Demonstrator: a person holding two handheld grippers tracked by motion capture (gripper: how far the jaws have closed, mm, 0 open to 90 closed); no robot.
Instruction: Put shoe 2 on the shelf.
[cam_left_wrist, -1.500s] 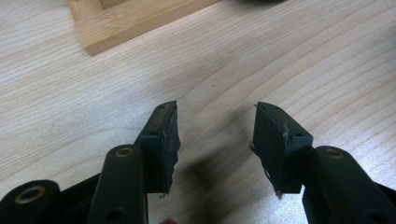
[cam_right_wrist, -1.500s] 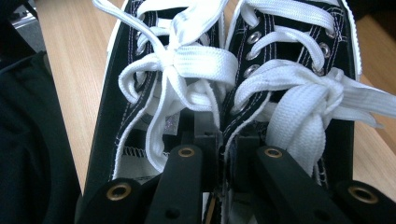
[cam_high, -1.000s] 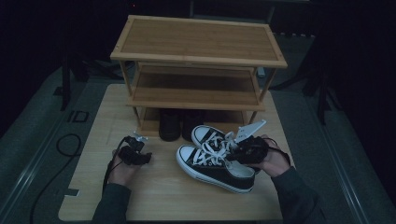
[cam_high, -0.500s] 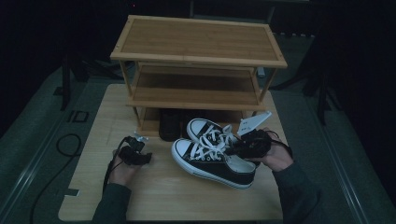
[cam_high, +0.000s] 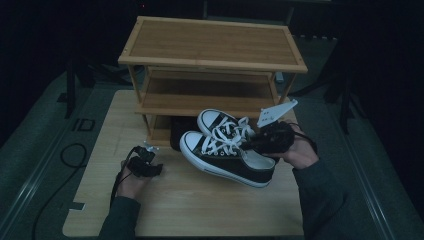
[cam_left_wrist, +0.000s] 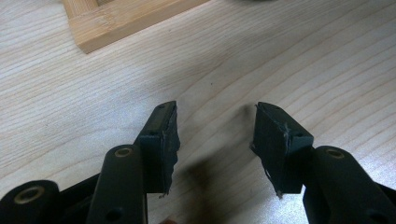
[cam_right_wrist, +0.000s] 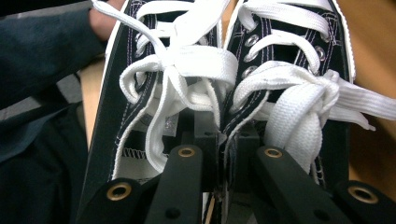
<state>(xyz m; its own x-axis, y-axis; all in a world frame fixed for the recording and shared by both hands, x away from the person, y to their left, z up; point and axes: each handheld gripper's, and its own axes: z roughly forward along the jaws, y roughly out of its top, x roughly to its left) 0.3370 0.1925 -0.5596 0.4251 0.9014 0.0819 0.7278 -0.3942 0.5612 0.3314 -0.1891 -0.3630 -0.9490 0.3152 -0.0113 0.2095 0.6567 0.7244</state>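
A pair of black canvas sneakers (cam_high: 226, 150) with white laces and white soles hangs tilted above the wooden table board (cam_high: 200, 210), toes pointing left toward the rack. My right gripper (cam_high: 260, 142) is shut on the two inner collars of the sneakers (cam_right_wrist: 224, 70), pinching them together; its jaws (cam_right_wrist: 223, 140) stand nearly closed between the two tongues. My left gripper (cam_high: 145, 162) rests low at the left of the board, open, with only bare wood between its jaws (cam_left_wrist: 215, 114).
A three-tier bamboo shoe rack (cam_high: 212, 50) stands at the back of the board. A dark shoe (cam_high: 175, 132) sits on its bottom shelf behind the sneakers. A rack foot (cam_left_wrist: 116, 21) lies just beyond my left gripper. A cable (cam_high: 65, 155) loops on the floor at left.
My right hand has lifted the pair of sneakers off the board and carried them up toward the rack. The left hand has stayed where it was.
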